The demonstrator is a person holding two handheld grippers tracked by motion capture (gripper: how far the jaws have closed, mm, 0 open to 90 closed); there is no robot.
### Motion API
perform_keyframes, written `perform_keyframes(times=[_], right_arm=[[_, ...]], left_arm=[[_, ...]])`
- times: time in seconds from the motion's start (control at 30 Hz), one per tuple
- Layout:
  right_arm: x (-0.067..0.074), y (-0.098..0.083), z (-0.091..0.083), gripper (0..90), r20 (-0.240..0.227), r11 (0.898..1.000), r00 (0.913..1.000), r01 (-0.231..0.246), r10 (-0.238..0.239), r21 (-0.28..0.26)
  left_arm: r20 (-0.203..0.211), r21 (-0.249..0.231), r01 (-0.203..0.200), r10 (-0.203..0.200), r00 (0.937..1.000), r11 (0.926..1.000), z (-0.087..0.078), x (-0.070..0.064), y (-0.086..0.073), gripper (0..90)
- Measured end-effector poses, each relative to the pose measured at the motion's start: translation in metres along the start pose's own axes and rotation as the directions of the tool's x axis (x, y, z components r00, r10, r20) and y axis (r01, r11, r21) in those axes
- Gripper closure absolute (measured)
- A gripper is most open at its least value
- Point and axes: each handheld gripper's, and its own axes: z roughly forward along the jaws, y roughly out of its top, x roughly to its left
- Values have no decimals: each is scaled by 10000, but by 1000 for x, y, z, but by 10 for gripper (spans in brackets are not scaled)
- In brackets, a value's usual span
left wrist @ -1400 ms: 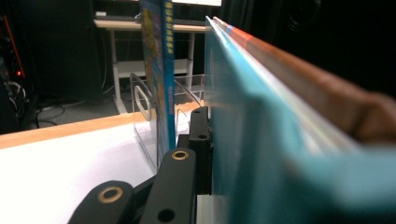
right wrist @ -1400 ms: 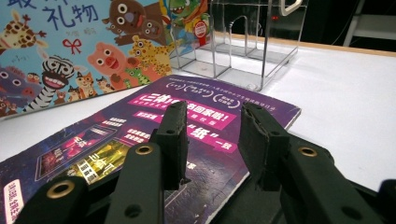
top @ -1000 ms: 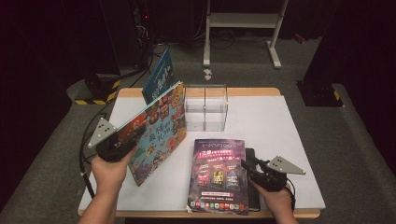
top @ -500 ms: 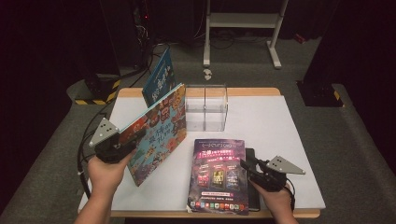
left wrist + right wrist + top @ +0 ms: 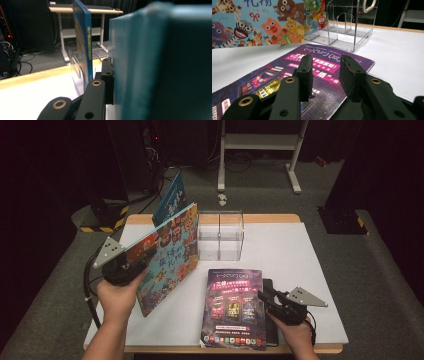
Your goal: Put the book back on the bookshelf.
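Note:
My left gripper (image 5: 134,264) is shut on the lower left edge of a picture book with cartoon animals (image 5: 167,257), which it holds tilted up on one edge on the white table (image 5: 292,250). In the left gripper view one of its fingers (image 5: 107,75) presses against the book's teal back (image 5: 160,62). A purple book (image 5: 234,307) lies flat at the front. My right gripper (image 5: 265,299) rests at that book's right edge, jaws open. In the right gripper view, the right gripper (image 5: 325,65) has nothing between its pads, and the purple cover (image 5: 274,77) lies just beneath.
A clear acrylic book stand (image 5: 220,235) is in the middle of the table. A blue book (image 5: 170,202) stands upright at the back left, near the table's far edge. A dark flat thing (image 5: 270,320) lies under the purple book's right side. Cables and a desk frame are on the floor beyond.
The left hand and the picture book have shifted only slightly. The right gripper has stayed where it was.

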Motion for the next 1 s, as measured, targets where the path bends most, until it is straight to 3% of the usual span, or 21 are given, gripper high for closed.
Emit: perform_keyframes(times=[0.37,0.47,1.0], right_arm=[[1,1,0,630,-46,10000,10000,-15,15,-25],[1,0,1,631,-64,10000,10000,-31,30,-16],[0,1,-2,632,-111,9999,9999,-82,81,-80]], left_arm=[[-591,-683,-133,93,9982,9976,10,1,4,813],[-799,-736,-492,433,9959,9961,18,-1,2,813],[-1345,-1502,-588,385,9902,9869,68,-5,-14,812]])
